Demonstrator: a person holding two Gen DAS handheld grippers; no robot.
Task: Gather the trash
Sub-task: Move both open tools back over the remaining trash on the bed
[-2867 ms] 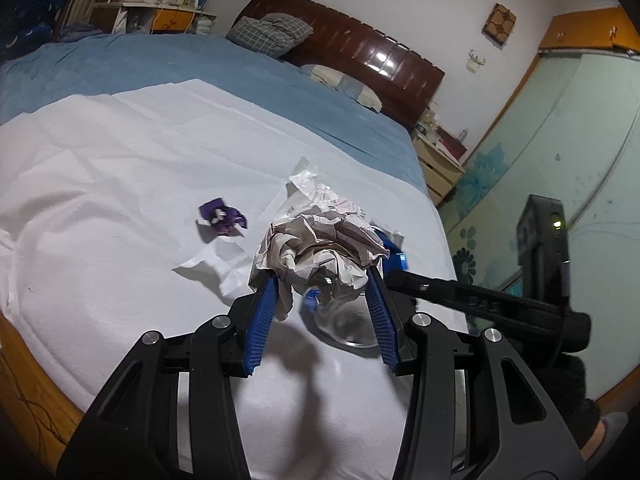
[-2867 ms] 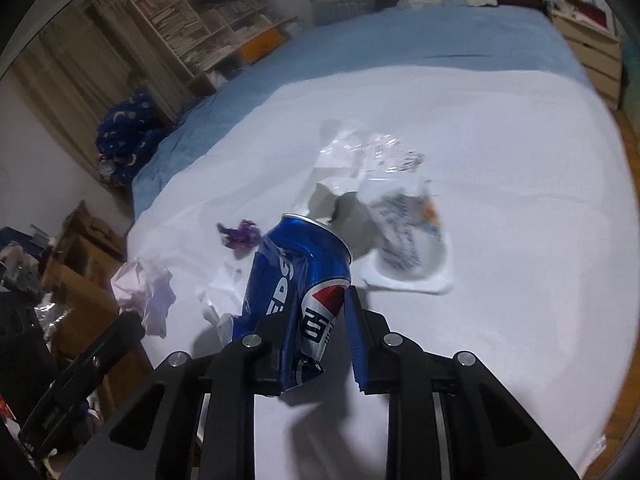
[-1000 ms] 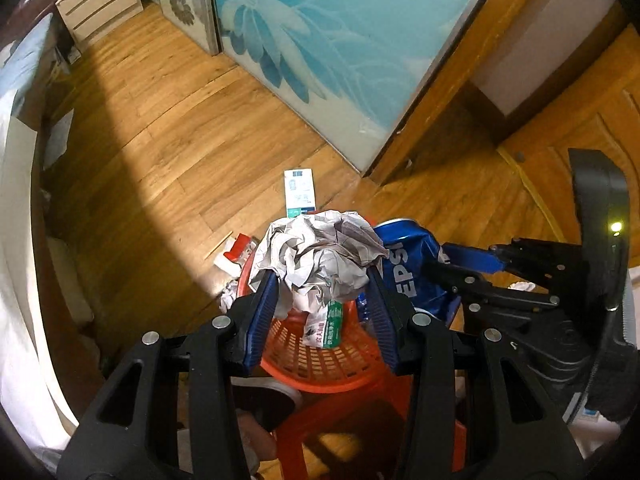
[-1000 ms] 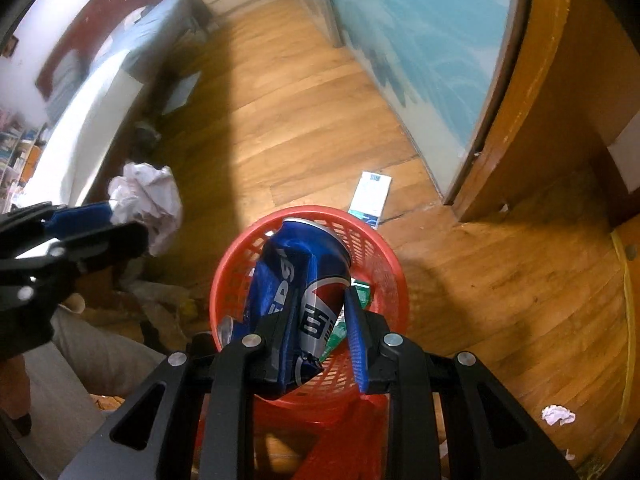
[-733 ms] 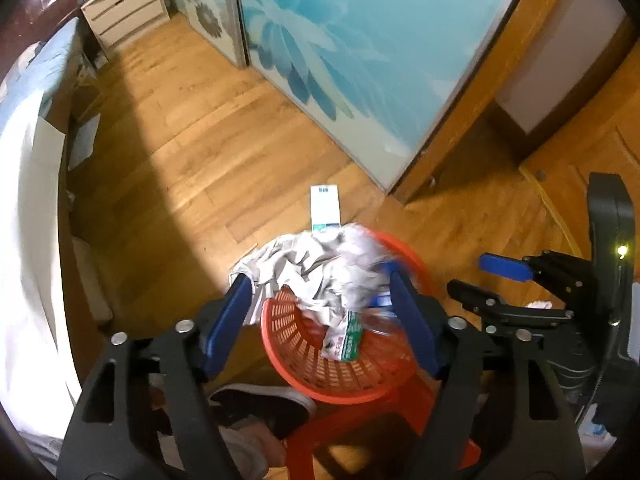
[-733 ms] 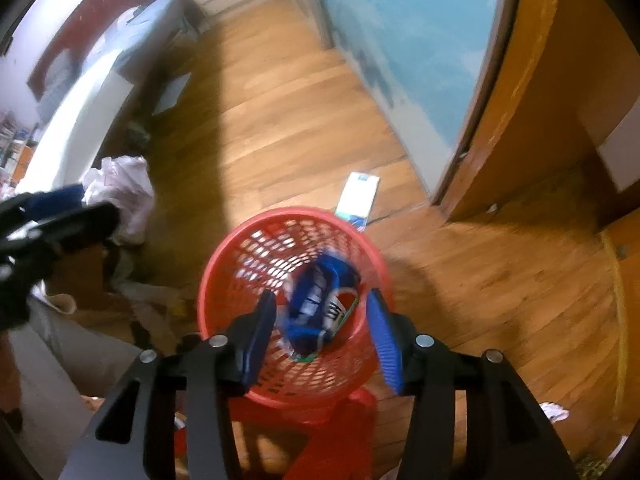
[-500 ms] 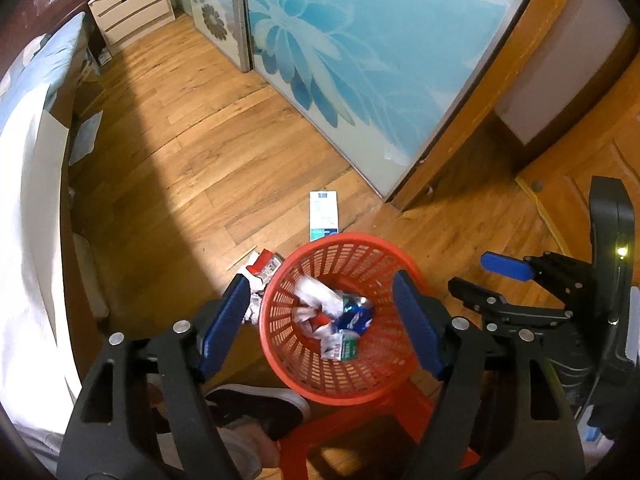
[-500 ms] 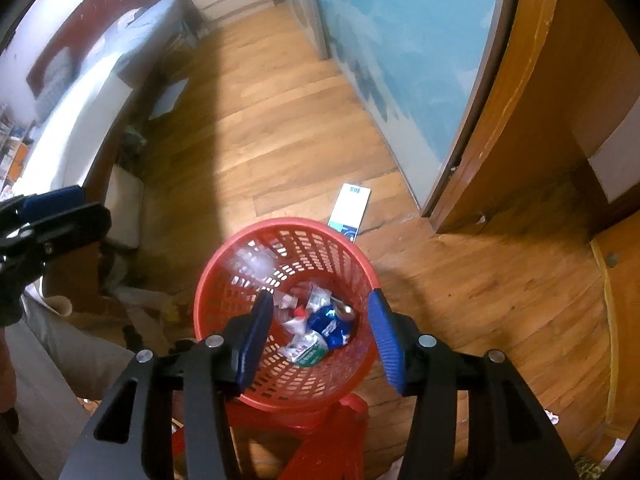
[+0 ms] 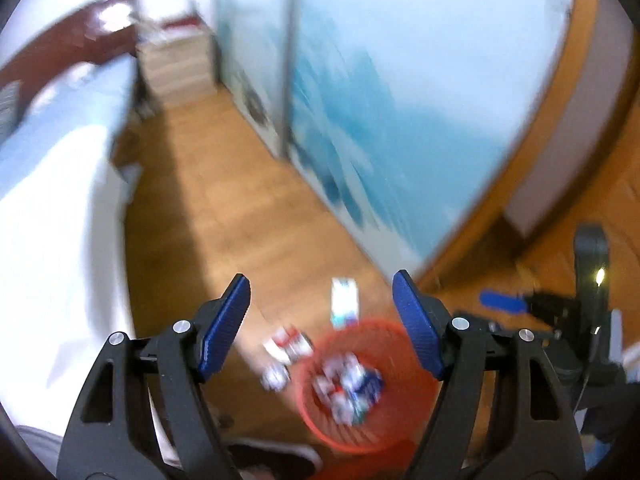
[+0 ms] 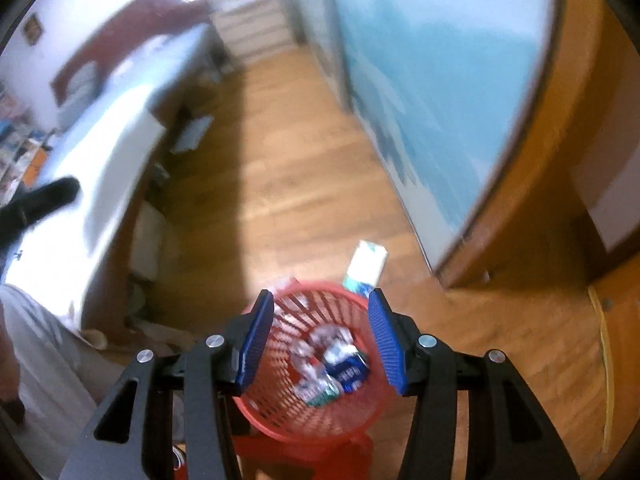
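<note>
Trash (image 10: 332,364), a blue can among crumpled scraps, lies inside the red basket (image 10: 360,424) at lower centre of both blurred views. Left tool (image 9: 320,324) and right tool (image 10: 320,340) both hang above it, jaws spread wide, gripping nothing.

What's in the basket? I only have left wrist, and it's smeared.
Observer: Right wrist shows a blue can lying in the red basket among crumpled wrappers.
Operator: Right gripper empty?
Observer: Yes. The right gripper is open above the basket, with nothing between its fingers.
Operator: Is the basket on the floor?
Observer: Apparently not. A red base, likely a stool, shows under it.
</note>
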